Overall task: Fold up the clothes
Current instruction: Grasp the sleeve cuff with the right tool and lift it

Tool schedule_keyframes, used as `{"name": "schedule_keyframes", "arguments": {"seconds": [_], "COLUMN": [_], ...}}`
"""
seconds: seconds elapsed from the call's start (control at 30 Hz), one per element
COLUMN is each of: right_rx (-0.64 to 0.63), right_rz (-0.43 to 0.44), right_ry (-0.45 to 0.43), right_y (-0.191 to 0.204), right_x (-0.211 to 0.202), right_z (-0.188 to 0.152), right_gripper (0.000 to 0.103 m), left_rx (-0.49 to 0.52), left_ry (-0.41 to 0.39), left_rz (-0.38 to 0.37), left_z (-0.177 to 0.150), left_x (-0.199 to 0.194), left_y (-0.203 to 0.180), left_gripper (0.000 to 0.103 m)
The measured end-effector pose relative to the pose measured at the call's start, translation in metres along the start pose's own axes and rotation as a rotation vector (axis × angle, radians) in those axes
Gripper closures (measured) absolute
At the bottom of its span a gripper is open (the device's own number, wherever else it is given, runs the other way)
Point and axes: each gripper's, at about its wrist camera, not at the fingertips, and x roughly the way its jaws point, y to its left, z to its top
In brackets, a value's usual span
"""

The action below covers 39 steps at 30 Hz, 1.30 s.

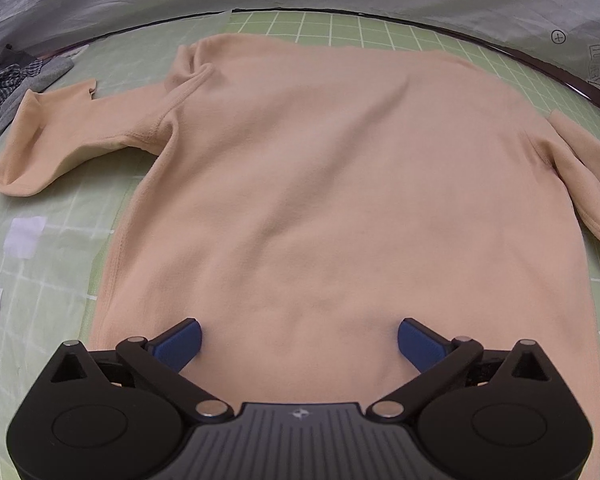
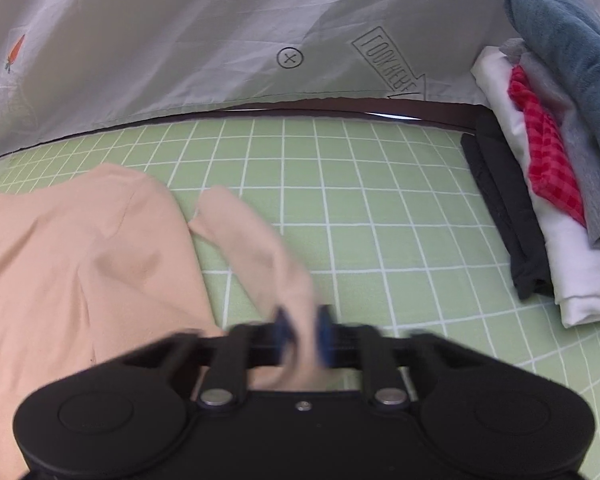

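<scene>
In the left wrist view, the peach T-shirt (image 1: 320, 184) lies flat on the green grid counter (image 1: 40, 280). The left claw (image 1: 299, 338) is wide open above its lower hem, holding nothing. In the right wrist view, the right claw (image 2: 305, 330) is closed on the shirt's sleeve (image 2: 260, 248), beside the folded clothes stack (image 2: 548, 184).

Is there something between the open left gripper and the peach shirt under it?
Nothing visible. The left gripper is open above the peach shirt, its blue fingers wide apart, with only bare fabric between them.
</scene>
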Motion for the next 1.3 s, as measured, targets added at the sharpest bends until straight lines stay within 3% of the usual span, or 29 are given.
{"name": "schedule_keyframes", "arguments": {"seconds": [0.13, 0.23, 0.3, 0.4, 0.47, 0.53, 0.63, 0.77, 0.9, 1.3], "right_rx": [0.045, 0.162, 0.249, 0.277, 0.299, 0.317, 0.265, 0.236, 0.197, 0.210], "right_rz": [-0.050, -0.070, -0.091, -0.136, -0.149, -0.150, -0.188, -0.196, -0.199, -0.174], "right_ry": [-0.116, -0.223, -0.198, -0.063, -0.018, -0.006, -0.024, -0.095, -0.117, -0.004], "right_y": [-0.010, -0.030, -0.043, -0.051, -0.053, -0.052, -0.044, -0.040, -0.042, -0.044], "right_x": [-0.035, -0.070, -0.076, -0.063, -0.061, -0.065, -0.071, -0.081, -0.074, -0.030], "right_z": [-0.009, -0.023, -0.036, -0.063, -0.078, -0.089, -0.086, -0.068, -0.053, -0.039], "right_gripper": [0.097, 0.096, 0.092, 0.078, 0.067, 0.058, 0.053, 0.029, 0.029, 0.033], "left_rx": [-0.002, -0.003, -0.004, -0.004, -0.003, -0.002, 0.000, 0.001, 0.002, -0.003], "left_ry": [-0.004, -0.008, -0.008, -0.006, -0.006, -0.007, -0.006, -0.011, -0.009, 0.018], "left_rz": [0.000, 0.000, 0.001, 0.002, 0.001, 0.000, 0.000, -0.001, -0.001, 0.003], "left_z": [0.000, -0.001, -0.001, -0.001, -0.001, -0.001, -0.001, -0.003, -0.003, 0.003], "left_x": [0.000, 0.000, 0.000, 0.000, 0.000, 0.000, 0.001, 0.001, 0.000, 0.001], "left_y": [0.000, 0.000, -0.001, -0.001, 0.000, 0.001, 0.002, 0.003, 0.004, 0.003], "left_gripper": [0.000, 0.000, 0.000, 0.000, 0.000, 0.000, 0.000, 0.000, 0.000, 0.000]}}
